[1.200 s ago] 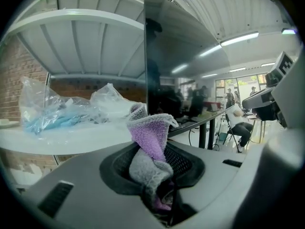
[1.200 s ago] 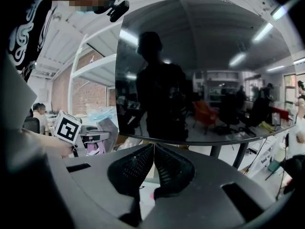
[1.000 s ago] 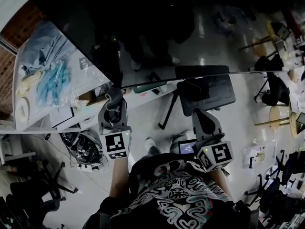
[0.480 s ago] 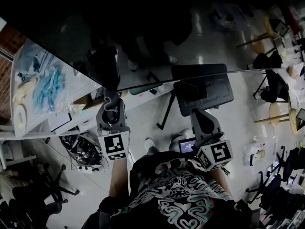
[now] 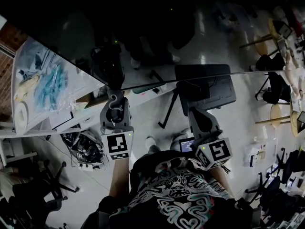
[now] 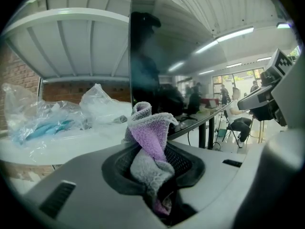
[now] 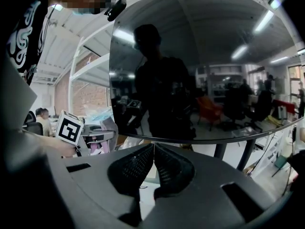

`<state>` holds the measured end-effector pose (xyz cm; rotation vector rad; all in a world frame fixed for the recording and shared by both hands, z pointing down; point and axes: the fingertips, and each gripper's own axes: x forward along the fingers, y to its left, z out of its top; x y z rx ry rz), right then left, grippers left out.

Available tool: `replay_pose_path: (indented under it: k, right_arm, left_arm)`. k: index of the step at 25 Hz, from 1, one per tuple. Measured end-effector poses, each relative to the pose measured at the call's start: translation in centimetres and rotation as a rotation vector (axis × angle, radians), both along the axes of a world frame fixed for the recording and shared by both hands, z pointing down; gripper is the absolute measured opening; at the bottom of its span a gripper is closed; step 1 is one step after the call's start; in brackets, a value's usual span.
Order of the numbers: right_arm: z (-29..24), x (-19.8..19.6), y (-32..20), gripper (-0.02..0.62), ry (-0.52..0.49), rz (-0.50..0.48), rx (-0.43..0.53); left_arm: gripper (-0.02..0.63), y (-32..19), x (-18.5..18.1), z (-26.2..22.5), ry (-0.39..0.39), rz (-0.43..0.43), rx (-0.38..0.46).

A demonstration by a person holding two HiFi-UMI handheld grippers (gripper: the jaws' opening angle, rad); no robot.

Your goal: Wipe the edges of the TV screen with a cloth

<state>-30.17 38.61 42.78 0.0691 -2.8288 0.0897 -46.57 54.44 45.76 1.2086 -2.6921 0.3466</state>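
Pinching a bunched purple-and-grey fleecy cloth (image 6: pixel 150 142) in my left tongs (image 5: pixel 113 98), I hold it just below the lower left corner of the big glossy black TV screen (image 5: pixel 157 27). Can't tell whether the cloth touches the edge. My right tongs (image 7: pixel 153 149) are pressed together on nothing, near the screen's bottom edge further right. Risks, as I judge them: only a small wad sticks out, so dragging it along the edge could pull it from the grip or let the hard tong tips scrape the glass. Pushing too hard might rock the screen. Crinkly clear plastic bags (image 6: pixel 43 120) on the white surface (image 6: pixel 81 142) sit near that corner, and a wide sweep could snag them.
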Motion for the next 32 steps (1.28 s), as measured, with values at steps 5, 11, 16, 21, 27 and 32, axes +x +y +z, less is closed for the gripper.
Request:
replay_pose_path:
  k: [5, 11, 16, 21, 27, 32]
  right_arm:
    - [0.1, -0.2, 0.1, 0.031, 0.003, -0.005, -0.004]
    - [0.4, -0.1, -0.1, 0.031, 0.007, -0.001, -0.009]
    - [0.5, -0.2, -0.2, 0.029, 0.011, -0.002, -0.007]
    - [0.6, -0.1, -0.3, 0.031, 0.012, 0.001, -0.011]
    - [0.7, 0.0, -0.7, 0.029, 0.012, 0.017, -0.015]
    - [0.7, 0.4, -1.4, 0.031, 0.013, 0.035, -0.016]
  left_arm:
    - [0.118, -0.5, 0.2, -0.2, -0.001, 0.02, -0.004]
    - [0.118, -0.9, 0.3, -0.3, 0.005, 0.027, 0.003]
    - [0.118, -1.1, 0.4, -0.4, 0.01, 0.037, 0.005]
    - [0.117, -2.2, 0.9, -0.6, 0.007, 0.072, 0.012]
    - [0.117, -4.2, 1.8, -0.6, 0.011, 0.126, 0.022]
    - [0.117, -4.8, 1.8, -0.6, 0.024, 0.125, 0.036]
